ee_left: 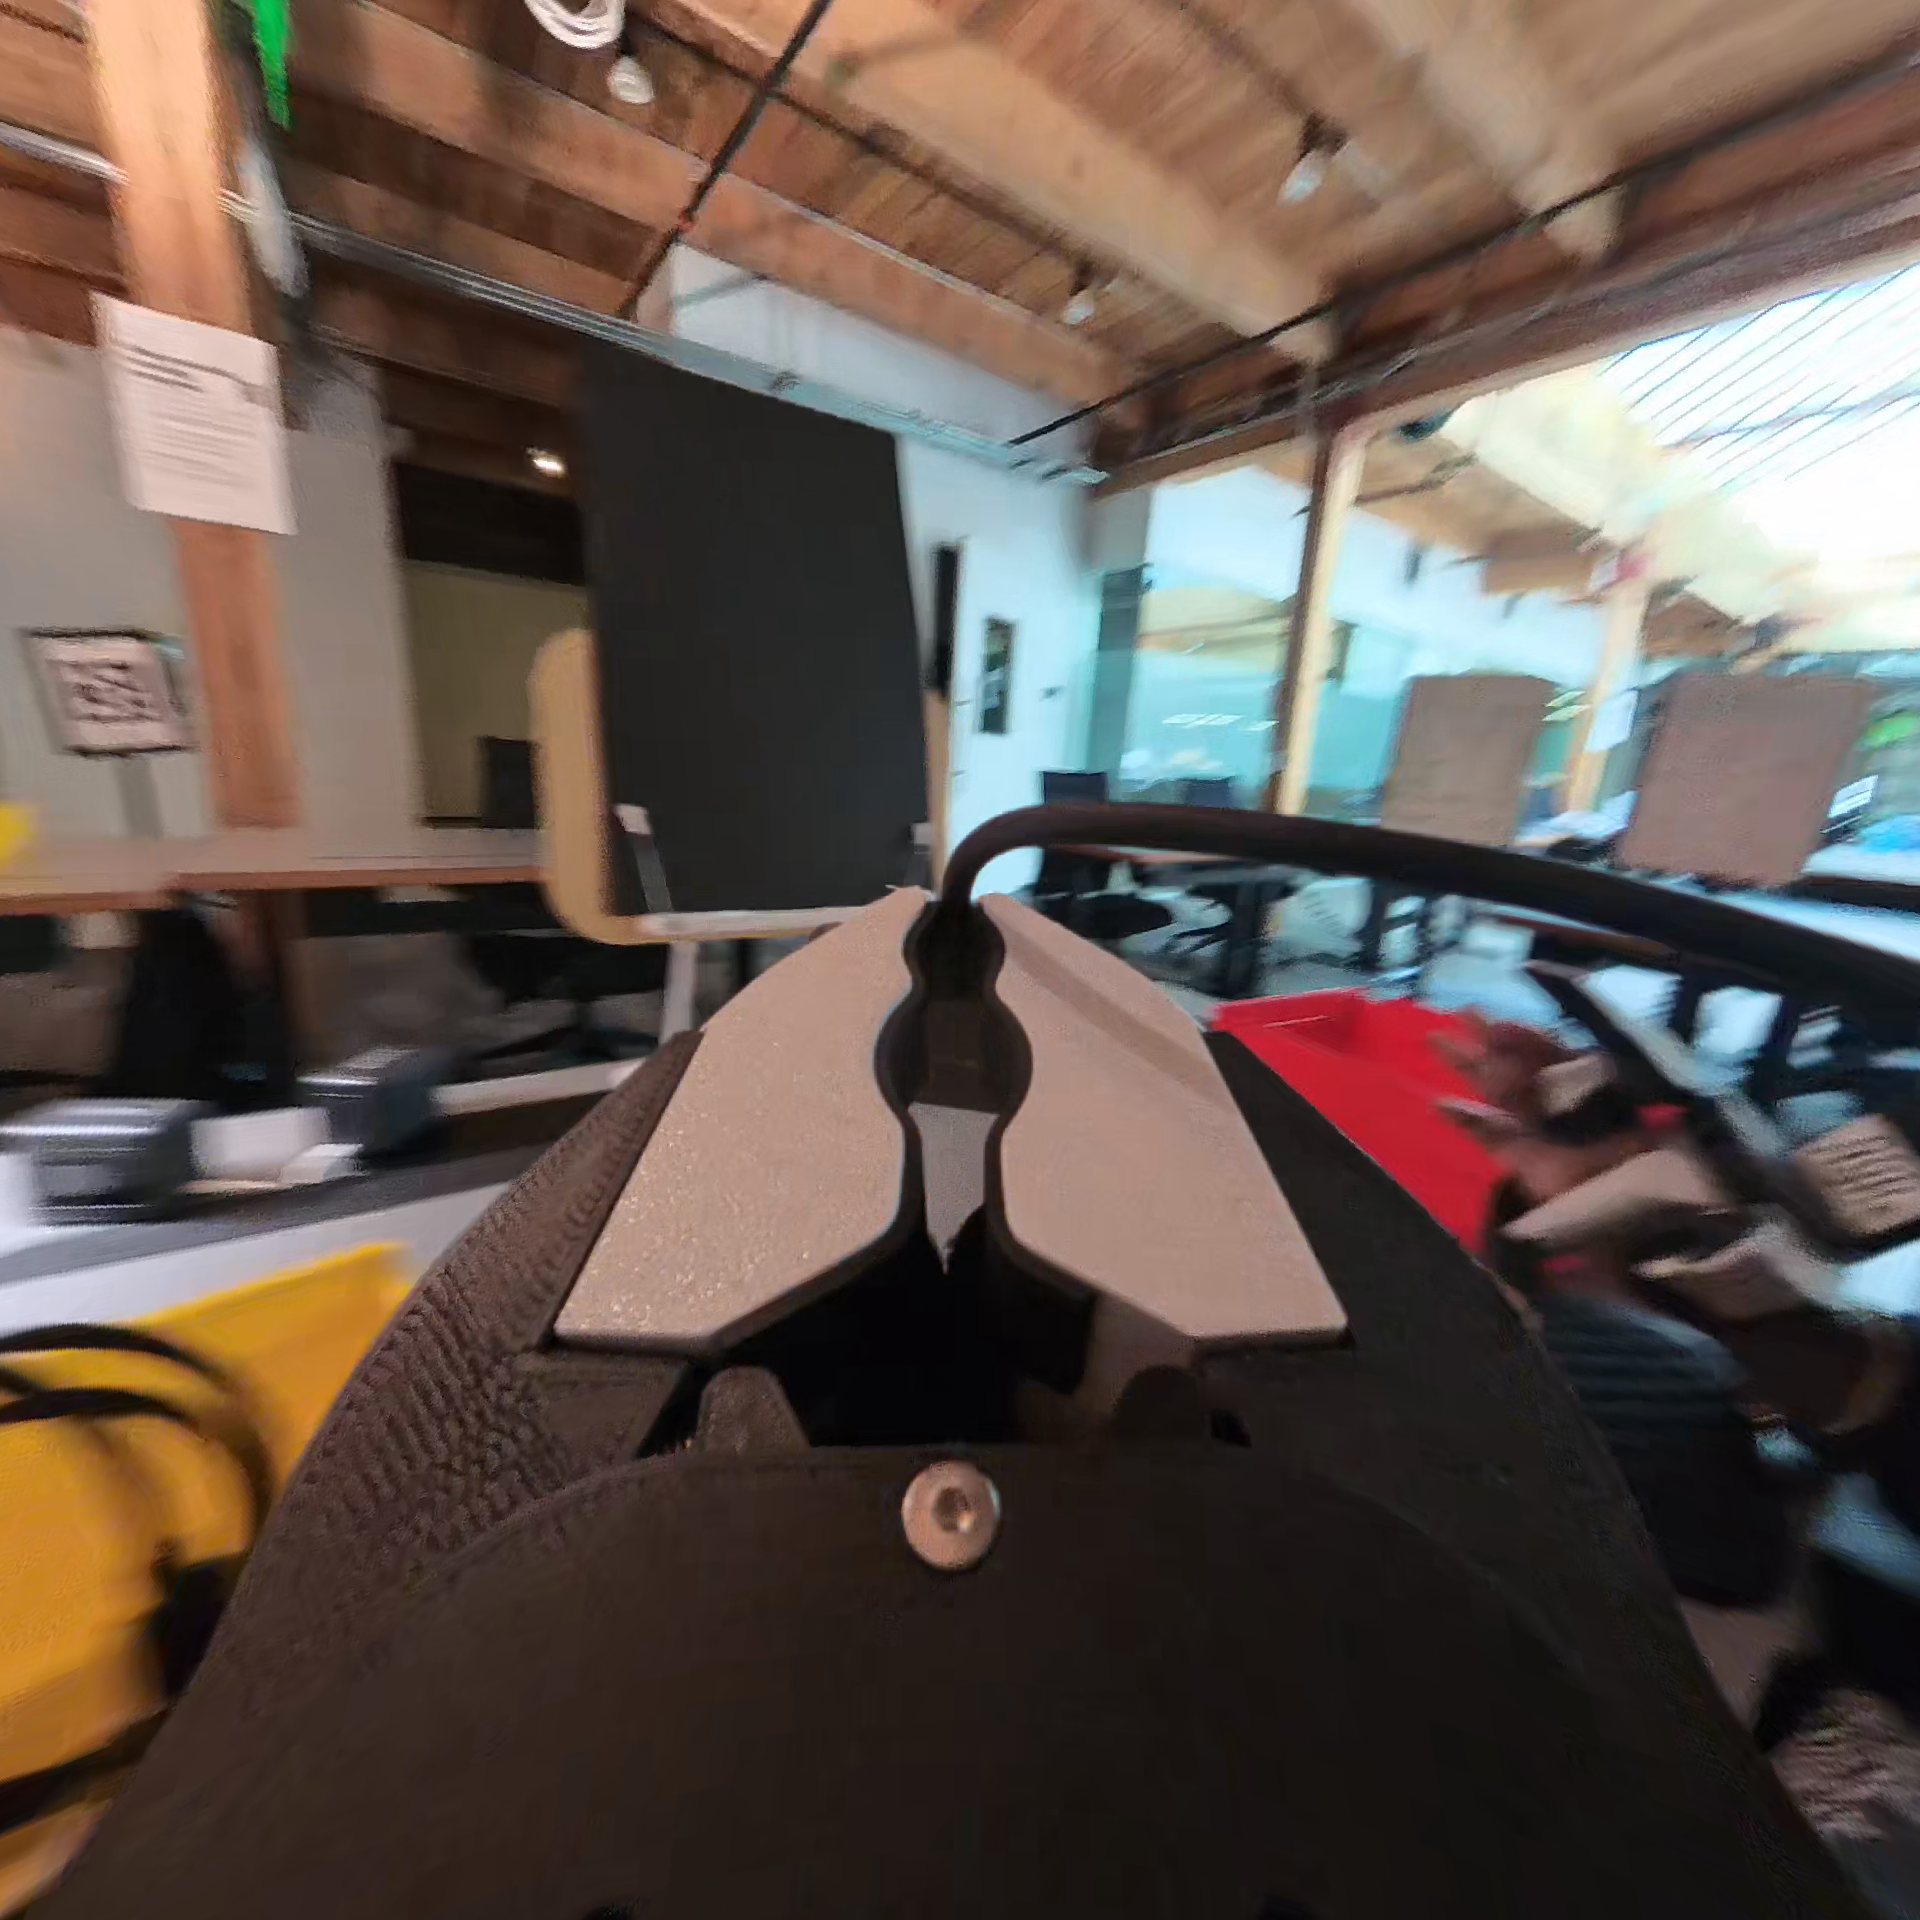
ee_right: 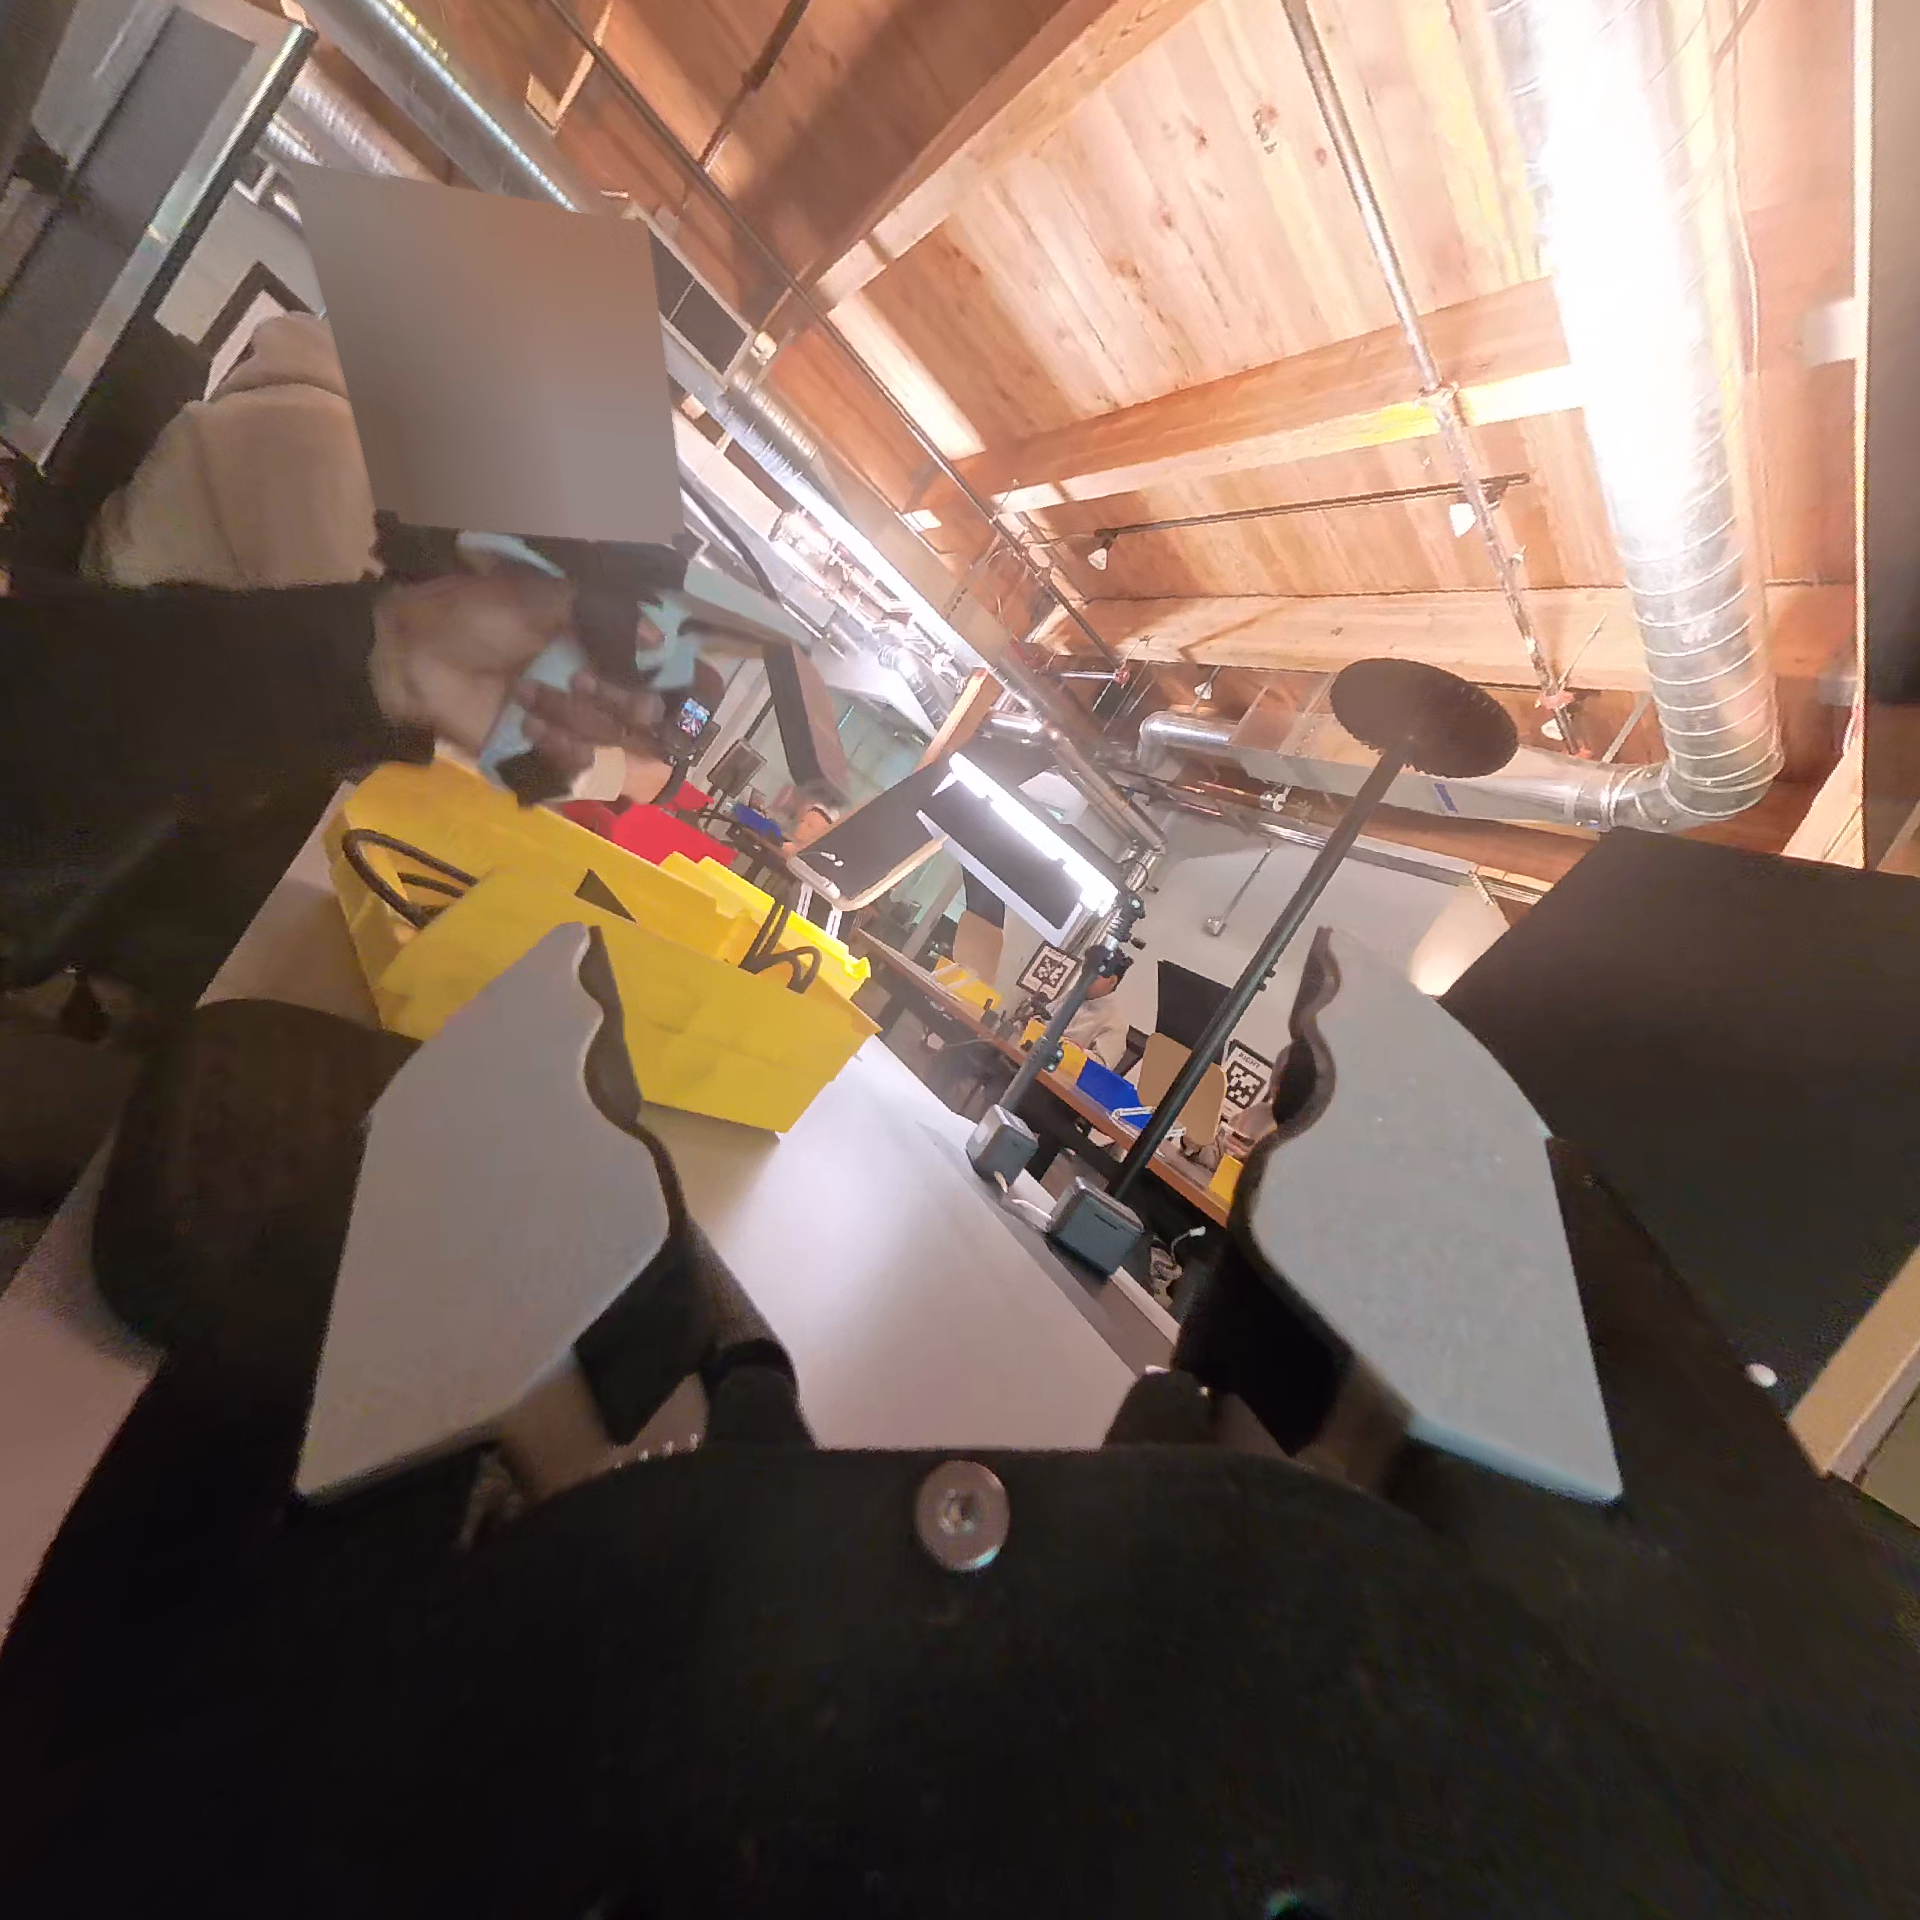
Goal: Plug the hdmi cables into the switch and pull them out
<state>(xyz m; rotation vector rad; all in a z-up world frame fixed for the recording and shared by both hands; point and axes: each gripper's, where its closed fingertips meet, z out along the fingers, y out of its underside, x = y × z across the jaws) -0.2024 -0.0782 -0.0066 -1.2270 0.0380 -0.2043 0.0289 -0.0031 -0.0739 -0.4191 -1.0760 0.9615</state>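
Left tool: raised, pointing across the room; jaws closed on the cable at its plug end. Plug body sits in the notch between the two grey fingers. The black cable leaves the fingertips, bends sharply and arcs off to the right edge of the left wrist view.

Right tool: tilted upward above the table; jaws spread wide, nothing between them.

Yellow bins: on the table beyond the right tool's left finger, with black cable loops inside. One yellow bin also shows at lower left in the left wrist view, blurred.

Red bin: right of the left tool, blurred.

Person's hand: upper left of the right wrist view, holding a light blue and black device.

Two black stands: at the table's far edge.

Switch: not made out in either view.
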